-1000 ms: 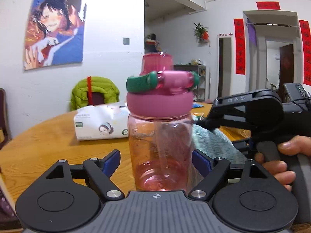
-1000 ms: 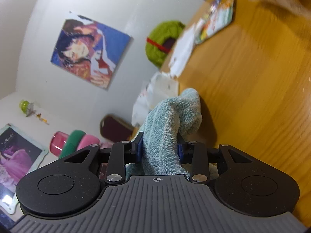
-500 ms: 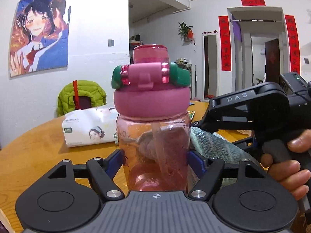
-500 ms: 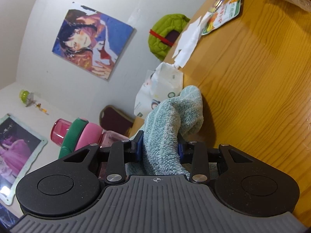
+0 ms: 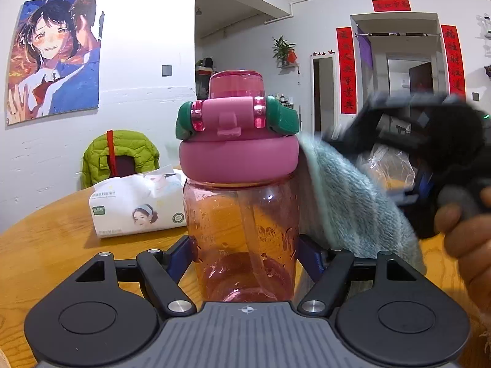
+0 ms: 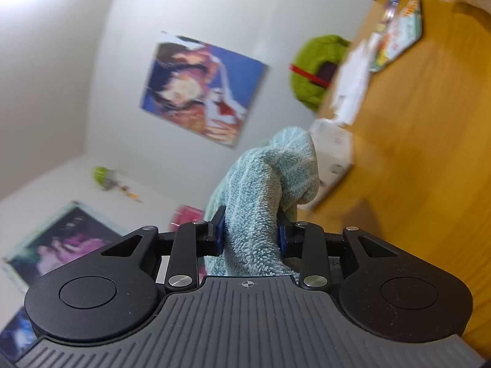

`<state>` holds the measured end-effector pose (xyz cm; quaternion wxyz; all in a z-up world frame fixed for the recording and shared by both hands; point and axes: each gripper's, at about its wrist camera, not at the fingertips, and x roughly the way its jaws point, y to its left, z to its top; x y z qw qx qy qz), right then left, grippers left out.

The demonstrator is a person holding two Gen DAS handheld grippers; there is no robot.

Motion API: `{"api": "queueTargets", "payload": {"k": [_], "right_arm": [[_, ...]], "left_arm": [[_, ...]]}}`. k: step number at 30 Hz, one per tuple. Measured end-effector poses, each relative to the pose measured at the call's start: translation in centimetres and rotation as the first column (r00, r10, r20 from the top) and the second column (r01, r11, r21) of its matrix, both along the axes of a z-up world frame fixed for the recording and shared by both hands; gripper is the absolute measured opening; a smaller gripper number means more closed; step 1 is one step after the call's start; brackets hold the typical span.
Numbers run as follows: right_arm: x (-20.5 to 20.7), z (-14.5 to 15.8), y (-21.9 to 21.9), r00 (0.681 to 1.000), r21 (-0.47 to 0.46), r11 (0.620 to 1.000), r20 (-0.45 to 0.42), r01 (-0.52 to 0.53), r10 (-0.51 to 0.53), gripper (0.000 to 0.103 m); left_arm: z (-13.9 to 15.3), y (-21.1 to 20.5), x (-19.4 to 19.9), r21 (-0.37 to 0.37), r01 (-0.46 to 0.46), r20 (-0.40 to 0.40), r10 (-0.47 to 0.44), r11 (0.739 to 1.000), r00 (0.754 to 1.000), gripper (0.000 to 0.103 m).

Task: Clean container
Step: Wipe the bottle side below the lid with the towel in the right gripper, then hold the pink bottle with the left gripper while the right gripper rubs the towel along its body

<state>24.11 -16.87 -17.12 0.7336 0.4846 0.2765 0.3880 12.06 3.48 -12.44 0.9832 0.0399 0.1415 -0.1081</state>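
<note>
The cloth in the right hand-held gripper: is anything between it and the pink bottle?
Nothing visible. The cloth already lies against the pink bottle beside its lid, and the left hand-held gripper grips the bottle lower down.

The left gripper (image 5: pixel 245 253) clamps an upright pink water bottle (image 5: pixel 242 214); a teal towel (image 5: pixel 346 202) in the blurred right gripper (image 5: pixel 408 159) seemingly touches its lid (image 5: pixel 239 161).

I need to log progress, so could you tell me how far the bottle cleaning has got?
Done: the left gripper clamps the pink bottle, and the right gripper grips the blue cloth. In hand: the cloth presses against the lid's side. Left: droplets show on the bottle's wall, so most wiping remains.
</note>
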Motion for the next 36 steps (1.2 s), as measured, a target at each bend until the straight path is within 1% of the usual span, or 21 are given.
{"api": "queueTargets", "payload": {"k": [2, 4, 6, 8, 9, 12, 13, 14, 16, 18, 19, 21, 22, 23, 26, 27, 29, 30, 32, 35, 36], "right_arm": [[0.7, -0.9, 0.3, 0.997, -0.049, 0.999, -0.082, -0.004, 0.0, 0.037], [1.4, -1.6, 0.9, 0.989, -0.152, 0.988, -0.151, -0.02, -0.004, 0.037], [1.7, -1.8, 1.7, 0.984, -0.27, 0.962, -0.176, -0.027, -0.022, 0.036], [1.6, -1.5, 2.1, 0.988, -0.316, 0.948, -0.153, -0.022, -0.027, 0.036], [1.4, -1.2, 2.0, 0.992, -0.301, 0.954, -0.127, -0.013, -0.027, 0.036], [0.5, -0.2, 0.4, 1.0, -0.086, 0.996, -0.004, 0.015, -0.015, 0.036], [0.3, 0.0, 0.0, 1.0, -0.037, 0.999, 0.025, 0.016, -0.015, 0.036], [0.3, 0.1, -0.1, 0.999, -0.015, 1.0, 0.034, 0.01, -0.01, 0.036], [0.6, -0.3, 0.4, 1.0, -0.018, 1.0, -0.001, -0.007, 0.007, 0.037], [1.3, -1.2, 0.6, 0.998, -0.012, 1.0, -0.067, -0.015, 0.014, 0.037], [1.7, -1.6, 0.9, 0.994, -0.039, 0.999, -0.106, -0.025, 0.02, 0.037], [2.4, -2.3, 1.8, 0.982, -0.166, 0.985, -0.188, -0.035, 0.003, 0.037], [2.6, -2.6, 2.3, 0.978, -0.23, 0.972, -0.208, -0.04, -0.009, 0.036], [2.7, -2.6, 2.7, 0.979, -0.263, 0.964, -0.203, -0.04, -0.014, 0.033], [2.7, -2.1, 3.1, 0.986, -0.289, 0.957, -0.168, -0.033, -0.017, 0.035], [2.6, -1.9, 3.2, 0.988, -0.287, 0.958, -0.151, -0.026, -0.019, 0.036], [2.5, -1.4, 3.0, 0.994, -0.278, 0.961, -0.1, 0.007, -0.036, 0.036], [2.3, -1.1, 2.9, 0.996, -0.275, 0.961, -0.07, 0.03, -0.051, 0.036], [2.0, -0.5, 2.4, 0.996, -0.274, 0.959, -0.016, 0.079, -0.087, 0.036], [1.6, 0.0, 1.8, 0.993, -0.243, 0.963, 0.033, 0.118, -0.113, 0.037], [1.4, 0.1, 1.5, 0.993, -0.223, 0.968, 0.042, 0.115, -0.109, 0.037]], "left_arm": [[0.0, 0.0, 0.0, -0.001, 0.001, -0.001, -0.001, 1.0, 1.0, 0.071], [0.0, 0.0, 0.0, 0.001, -0.001, 0.0, 0.001, 1.0, 1.0, 0.071], [0.0, 0.1, 0.0, 0.001, -0.001, -0.001, 0.001, 1.0, 1.0, 0.071], [0.1, 0.3, 0.0, 0.0, 0.004, -0.005, -0.004, 1.0, 1.0, 0.071], [0.2, 0.3, 0.1, -0.001, 0.007, -0.008, -0.007, 1.0, 1.0, 0.071], [0.2, 0.4, 0.2, 0.0, 0.012, -0.007, -0.012, 1.0, 1.0, 0.071], [0.2, 0.4, 0.2, -0.001, 0.014, -0.007, -0.014, 1.0, 1.0, 0.071], [0.1, 0.5, 0.3, -0.003, 0.014, -0.006, -0.014, 1.0, 1.0, 0.071], [0.1, 0.6, 0.3, -0.007, 0.015, -0.005, -0.015, 1.0, 1.0, 0.071], [0.1, 0.6, 0.3, -0.008, 0.017, -0.005, -0.017, 1.0, 1.0, 0.071], [0.0, 0.6, 0.3, -0.005, 0.016, -0.004, -0.016, 1.0, 1.0, 0.071], [0.0, 0.5, 0.2, -0.001, 0.013, -0.003, -0.013, 1.0, 1.0, 0.071], [0.0, 0.6, 0.2, -0.002, 0.012, -0.004, -0.012, 1.0, 1.0, 0.071], [0.1, 0.6, 0.2, -0.004, 0.009, -0.005, -0.009, 1.0, 1.0, 0.071], [0.1, 0.5, -0.1, -0.009, -0.021, -0.01, 0.021, 1.0, 1.0, 0.071], [0.2, 0.3, -0.4, -0.009, -0.049, -0.013, 0.048, 0.999, 0.999, 0.078], [0.4, -0.1, -1.1, -0.015, -0.116, -0.017, 0.116, 0.993, 0.993, 0.086], [0.6, -0.4, -1.5, -0.024, -0.149, -0.02, 0.148, 0.989, 0.989, 0.086], [0.8, -1.0, -2.3, -0.041, -0.157, -0.028, 0.155, 0.987, 0.987, 0.086], [0.5, -1.9, -2.5, -0.005, -0.133, -0.028, 0.133, 0.991, 0.991, 0.085], [0.4, -2.1, -2.4, 0.011, -0.131, -0.027, 0.131, 0.991, 0.991, 0.082]]}}
